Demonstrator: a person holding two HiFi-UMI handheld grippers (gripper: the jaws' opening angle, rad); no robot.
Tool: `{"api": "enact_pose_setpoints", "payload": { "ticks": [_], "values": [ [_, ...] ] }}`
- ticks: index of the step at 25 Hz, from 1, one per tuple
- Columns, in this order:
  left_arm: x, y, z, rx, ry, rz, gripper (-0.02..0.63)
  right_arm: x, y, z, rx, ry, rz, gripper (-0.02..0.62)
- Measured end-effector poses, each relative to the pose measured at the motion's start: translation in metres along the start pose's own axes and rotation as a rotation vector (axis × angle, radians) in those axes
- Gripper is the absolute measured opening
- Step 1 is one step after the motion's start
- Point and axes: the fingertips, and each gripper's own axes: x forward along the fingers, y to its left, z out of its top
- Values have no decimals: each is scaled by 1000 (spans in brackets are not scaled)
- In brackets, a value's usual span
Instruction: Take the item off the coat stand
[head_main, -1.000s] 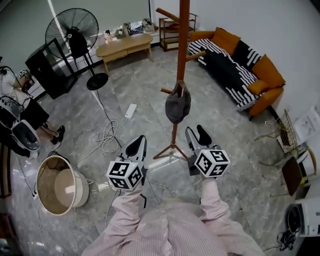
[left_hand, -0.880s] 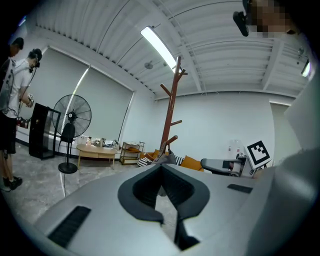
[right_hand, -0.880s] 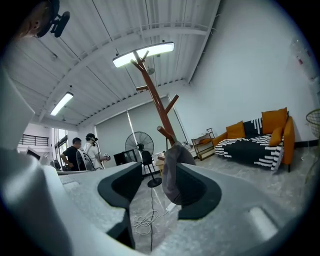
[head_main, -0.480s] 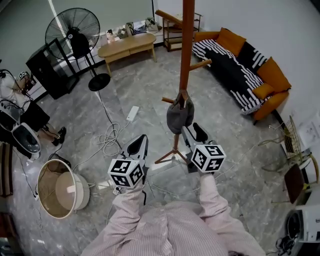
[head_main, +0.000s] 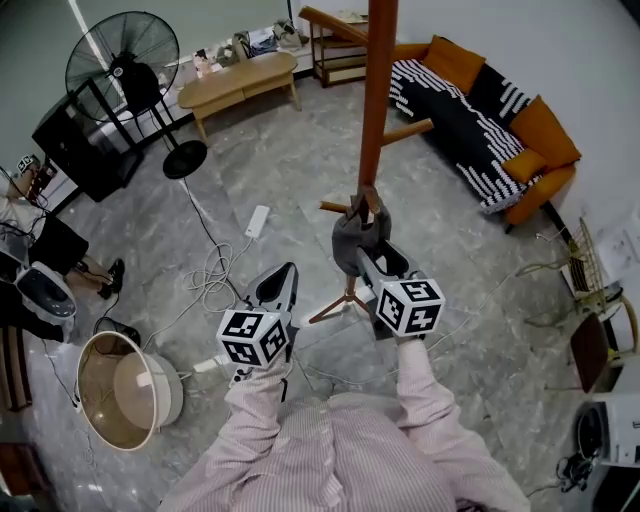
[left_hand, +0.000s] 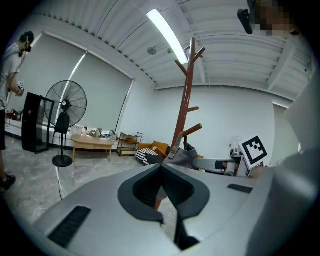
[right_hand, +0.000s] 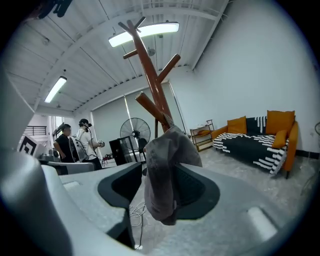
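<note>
A grey cap (head_main: 350, 233) hangs from a low peg of the brown wooden coat stand (head_main: 378, 100). My right gripper (head_main: 378, 256) is open, its jaws reaching either side of the cap's lower part. The right gripper view shows the cap (right_hand: 167, 175) hanging between the two spread jaws, under the stand (right_hand: 152, 75). My left gripper (head_main: 282, 272) is shut and empty, held low to the left of the stand's base. In the left gripper view the stand (left_hand: 185, 100) and cap (left_hand: 189, 156) lie ahead, slightly right.
A standing fan (head_main: 120, 75), a wooden coffee table (head_main: 240, 80) and a striped sofa (head_main: 480, 110) ring the room. Cables (head_main: 215, 275) and a power strip (head_main: 257, 220) lie on the floor. A round basket (head_main: 125, 390) stands at my left. People (right_hand: 75, 142) stand behind the fan.
My right gripper has moved forward and up until its jaws stand around the cap. The left gripper has stayed low and shut.
</note>
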Motion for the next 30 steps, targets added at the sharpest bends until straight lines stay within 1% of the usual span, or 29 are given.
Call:
{"api": "enact_pose_setpoints", "payload": {
  "ticks": [3,5,7,9,18,23,30],
  "values": [
    [13,2,1,-1,13,-24,2,8,-2,0,-35,17,-20,191],
    [20,4,0,-4,22,-37,2,11,-2,-1,-65,25,-34,162],
    [25,6,-2,-7,29,-49,2,14,-4,-2,-95,29,-56,93],
    [29,8,-4,-8,33,-57,2,17,-5,-3,-115,29,-72,57],
    [34,19,1,-10,35,-70,2,18,-4,9,-137,-4,-90,34],
    [35,16,11,-4,19,-84,2,12,-2,19,-182,-18,-93,29],
    [31,10,15,6,8,-98,2,3,3,27,-198,-38,-96,28]
  ]
}}
